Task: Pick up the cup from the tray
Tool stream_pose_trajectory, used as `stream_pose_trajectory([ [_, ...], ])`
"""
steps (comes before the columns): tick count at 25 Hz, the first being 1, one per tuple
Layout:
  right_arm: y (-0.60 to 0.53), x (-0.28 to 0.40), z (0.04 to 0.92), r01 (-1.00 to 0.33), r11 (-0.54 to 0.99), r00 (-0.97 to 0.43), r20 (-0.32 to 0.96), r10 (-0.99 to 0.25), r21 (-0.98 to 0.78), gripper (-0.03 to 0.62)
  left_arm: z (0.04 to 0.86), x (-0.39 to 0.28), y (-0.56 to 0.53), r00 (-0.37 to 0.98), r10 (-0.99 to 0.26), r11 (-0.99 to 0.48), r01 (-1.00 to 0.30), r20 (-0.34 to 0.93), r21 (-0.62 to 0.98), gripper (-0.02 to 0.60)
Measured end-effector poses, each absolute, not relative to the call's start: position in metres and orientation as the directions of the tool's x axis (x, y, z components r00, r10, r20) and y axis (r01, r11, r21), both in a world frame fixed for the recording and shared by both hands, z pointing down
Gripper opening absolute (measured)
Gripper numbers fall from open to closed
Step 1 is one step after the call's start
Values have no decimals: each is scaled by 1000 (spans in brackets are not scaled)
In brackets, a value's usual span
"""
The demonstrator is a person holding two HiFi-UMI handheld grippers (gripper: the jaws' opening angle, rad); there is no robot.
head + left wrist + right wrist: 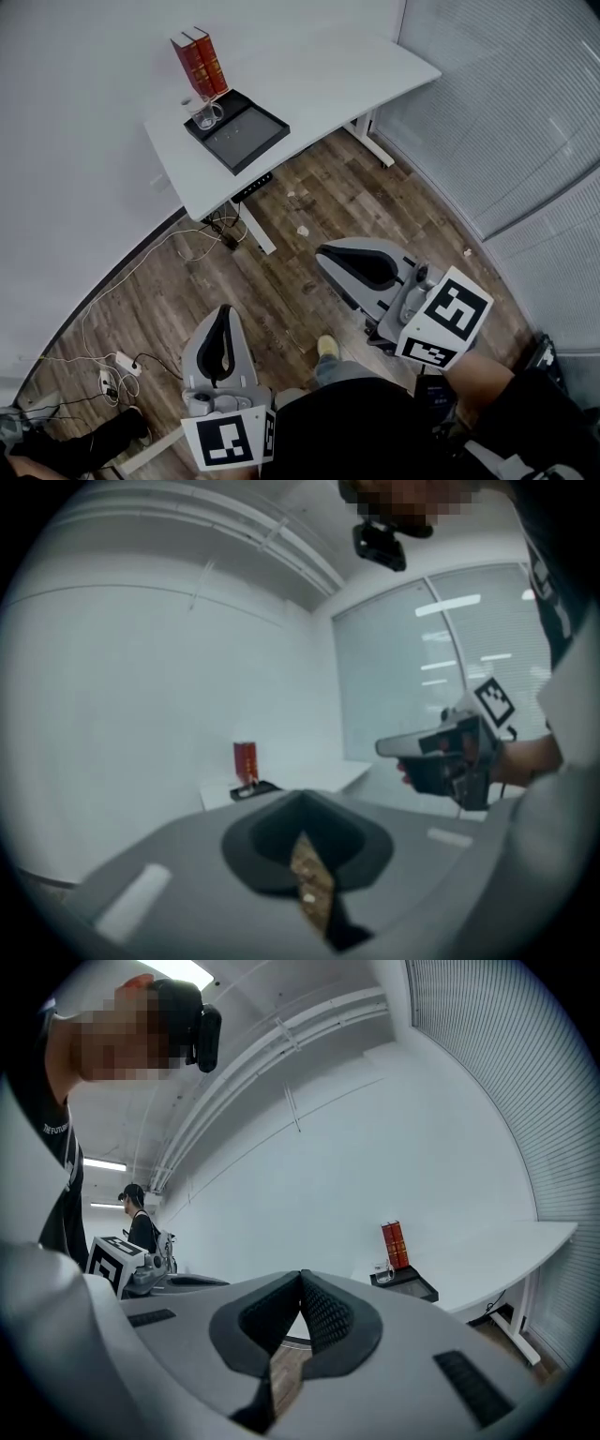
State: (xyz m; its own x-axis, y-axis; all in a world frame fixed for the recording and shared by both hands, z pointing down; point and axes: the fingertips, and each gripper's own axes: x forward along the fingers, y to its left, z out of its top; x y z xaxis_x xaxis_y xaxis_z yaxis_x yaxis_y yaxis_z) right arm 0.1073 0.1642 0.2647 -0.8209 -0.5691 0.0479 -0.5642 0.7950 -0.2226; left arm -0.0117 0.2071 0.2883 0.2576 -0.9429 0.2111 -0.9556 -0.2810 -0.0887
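On the far white worktop point(309, 75), the clear glass cup point(202, 113) is standing in the corner of the black tray point(246, 136) nearest two upright red books point(199, 61). Well apart from it, over the wooden floor point(281, 281), the left gripper point(225, 314) and right gripper point(326, 253) are pointing toward the worktop, each with its jaws pressed together on nothing. The approach is likely only beginning: one gripper is needing to draw near, spread its jaws early and come in level at the cup's side, clear of the books.
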Motion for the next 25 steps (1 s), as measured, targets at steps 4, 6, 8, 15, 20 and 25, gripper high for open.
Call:
stream_pose_trajectory([
  [4, 156, 116, 264, -563, 795, -821, 43, -569, -228, 14, 288, -7, 199, 246, -945, -270, -959, 215, -91, 2],
  [6, 153, 119, 263, -559, 796, -823, 38, -567, -233, 14, 286, -4, 196, 243, -947, -267, -959, 210, -94, 2],
  [8, 151, 121, 262, -555, 799, -825, 31, -564, -232, 14, 284, -1, 193, 244, -948, -269, -958, 204, -100, 2],
  [15, 150, 130, 259, -569, 797, -817, 24, -577, -203, 14, 280, 6, 191, 226, -955, -252, -961, 193, -119, 2],
  [20, 151, 129, 255, -596, 790, -802, 49, -596, -145, 14, 274, 8, 191, 215, -958, -242, -962, 189, -130, 2],
  [25, 145, 129, 255, -632, 769, -775, 83, -626, -99, 14, 272, 9, 186, 180, -963, -212, -966, 199, -151, 2],
])
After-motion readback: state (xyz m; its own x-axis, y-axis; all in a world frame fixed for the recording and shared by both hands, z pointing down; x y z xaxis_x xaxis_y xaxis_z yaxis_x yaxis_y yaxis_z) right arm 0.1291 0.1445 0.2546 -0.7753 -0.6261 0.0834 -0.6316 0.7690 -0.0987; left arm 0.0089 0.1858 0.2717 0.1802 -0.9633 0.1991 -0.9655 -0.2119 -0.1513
